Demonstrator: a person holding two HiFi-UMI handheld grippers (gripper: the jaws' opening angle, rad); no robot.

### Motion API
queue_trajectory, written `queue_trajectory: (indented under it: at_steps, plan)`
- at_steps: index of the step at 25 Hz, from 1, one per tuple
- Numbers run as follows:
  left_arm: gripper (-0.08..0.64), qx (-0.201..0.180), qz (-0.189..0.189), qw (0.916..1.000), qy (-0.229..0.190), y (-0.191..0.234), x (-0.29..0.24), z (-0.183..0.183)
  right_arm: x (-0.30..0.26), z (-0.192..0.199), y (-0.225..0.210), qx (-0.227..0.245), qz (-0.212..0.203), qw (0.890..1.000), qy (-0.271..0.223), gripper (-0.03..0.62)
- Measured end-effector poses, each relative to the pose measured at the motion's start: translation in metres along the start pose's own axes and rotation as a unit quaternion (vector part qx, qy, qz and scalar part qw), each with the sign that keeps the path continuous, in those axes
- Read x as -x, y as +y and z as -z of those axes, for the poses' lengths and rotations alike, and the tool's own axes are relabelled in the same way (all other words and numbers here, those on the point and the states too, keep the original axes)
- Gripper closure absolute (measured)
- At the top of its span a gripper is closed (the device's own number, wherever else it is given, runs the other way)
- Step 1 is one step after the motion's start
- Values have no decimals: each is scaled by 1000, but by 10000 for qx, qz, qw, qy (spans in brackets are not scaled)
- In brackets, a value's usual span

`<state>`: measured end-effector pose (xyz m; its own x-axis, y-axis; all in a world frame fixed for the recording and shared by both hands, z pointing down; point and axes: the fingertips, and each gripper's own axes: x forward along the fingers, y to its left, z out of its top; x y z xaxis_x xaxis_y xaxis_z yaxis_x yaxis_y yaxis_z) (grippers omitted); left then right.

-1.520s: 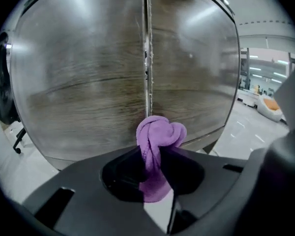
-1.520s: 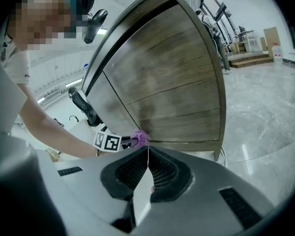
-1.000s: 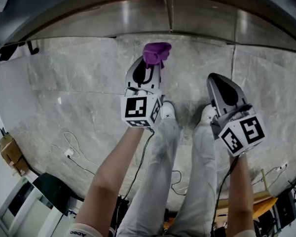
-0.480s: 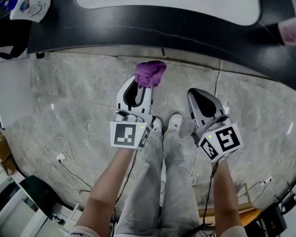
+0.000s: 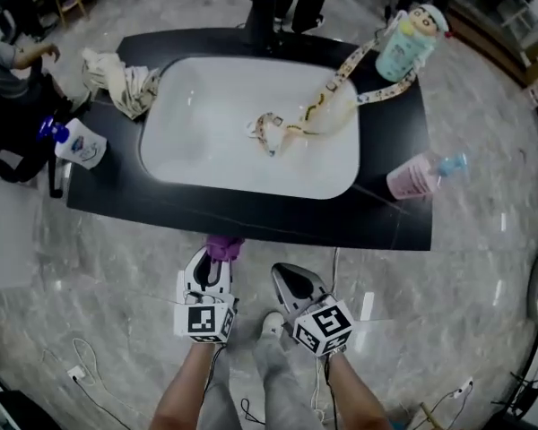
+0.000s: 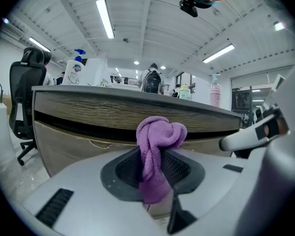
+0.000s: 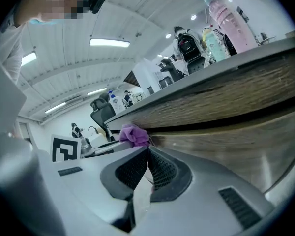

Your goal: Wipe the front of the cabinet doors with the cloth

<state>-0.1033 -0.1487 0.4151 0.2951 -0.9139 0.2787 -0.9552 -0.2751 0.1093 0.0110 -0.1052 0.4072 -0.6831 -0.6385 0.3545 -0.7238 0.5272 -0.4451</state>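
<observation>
Pinching a bunched purple terry cloth (image 6: 160, 132) between its jaws, the left gripper (image 6: 155, 168) points at the wood-grain cabinet front (image 6: 88, 114) under the black countertop (image 5: 251, 227). The wad sits near the panel; contact cannot be made out. From the head view the cabinet front is hidden beneath the countertop's near edge, and only the cloth shows at that edge. The right gripper (image 7: 148, 156) is just beside the left, jaws pressed together, nothing between them. A white oval sink basin (image 5: 197, 141) takes up the countertop's middle, with a pale patterned strip (image 5: 316, 107) lying in it. A white spray bottle with blue trigger (image 5: 79, 143) is at the left edge, a pink bottle (image 5: 411, 179) near the right edge, a pale green bottle (image 5: 402, 50) at the far right corner, and a cream crumpled rag (image 5: 117, 81) at the far left corner. Bottle labels are too small to read.
</observation>
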Motion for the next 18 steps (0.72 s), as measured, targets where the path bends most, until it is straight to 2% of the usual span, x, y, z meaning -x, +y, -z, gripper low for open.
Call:
queue_trajectory:
  at_steps: [6, 10, 13, 18]
  plan:
    - [460, -199, 324, 9992, -95, 7, -8, -6, -21, -10, 4, 107, 161, 9998, -32, 565]
    - [461, -337, 717, 9968, -127, 16, -9, -5, -25, -8, 7, 143, 499, 9986, -6, 565]
    - [462, -342, 911, 9952, -27, 40, -7, -6, -32, -2, 15, -31, 805, 9967, -10, 565]
    - [462, -421, 956, 9944, 126, 104, 9, -13, -56, 2, 45, -91, 1030, 9945, 138, 565]
